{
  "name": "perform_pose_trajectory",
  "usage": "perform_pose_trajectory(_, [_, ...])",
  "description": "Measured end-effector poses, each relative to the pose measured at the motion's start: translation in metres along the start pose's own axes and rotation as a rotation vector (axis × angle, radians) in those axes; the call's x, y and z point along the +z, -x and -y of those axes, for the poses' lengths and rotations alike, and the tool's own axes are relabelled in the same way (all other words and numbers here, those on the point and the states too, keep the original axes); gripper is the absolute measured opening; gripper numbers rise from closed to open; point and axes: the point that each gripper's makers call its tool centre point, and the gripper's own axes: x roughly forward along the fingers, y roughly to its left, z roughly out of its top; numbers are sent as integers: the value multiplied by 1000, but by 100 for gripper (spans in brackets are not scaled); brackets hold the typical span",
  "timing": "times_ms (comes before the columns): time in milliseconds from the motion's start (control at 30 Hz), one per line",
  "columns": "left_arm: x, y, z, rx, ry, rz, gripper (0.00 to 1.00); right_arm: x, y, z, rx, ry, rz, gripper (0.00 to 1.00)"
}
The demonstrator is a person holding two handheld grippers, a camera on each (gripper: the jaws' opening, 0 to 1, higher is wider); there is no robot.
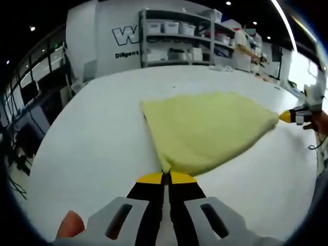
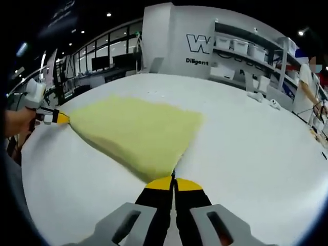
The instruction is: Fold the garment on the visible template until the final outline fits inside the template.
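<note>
A pale yellow garment lies spread on the white table, pulled taut between two corners. My left gripper is shut on its near corner, black jaws with yellow tips pressed together. In the left gripper view the right gripper pinches the far right corner. In the right gripper view the garment runs from my right gripper, shut on its near corner, to the left gripper at the far left corner. No template outline can be made out on the table.
Grey shelves with white bins stand beyond the table's far edge, and a person works near them. Desks and monitors line the far side. Small white items lie near the table's far edge.
</note>
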Motion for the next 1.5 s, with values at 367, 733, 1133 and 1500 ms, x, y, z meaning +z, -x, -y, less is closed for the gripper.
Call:
perform_pose_trajectory(367, [-1, 0, -2, 0, 1, -6, 0, -2, 0, -7, 32, -48, -4, 3])
perform_pose_trajectory(733, [-3, -1, -2, -1, 1, -15, 0, -1, -3, -20, 90, -44, 14, 4])
perform_pose_trajectory(1133, [-2, 0, -6, -9, -29, -13, 0, 4, -9, -12, 49, -37, 5, 0])
perform_pose_trajectory(1500, [-15, 1, -9, -9, -95, -50, 0, -7, -12, -13, 30, -33, -52, 0])
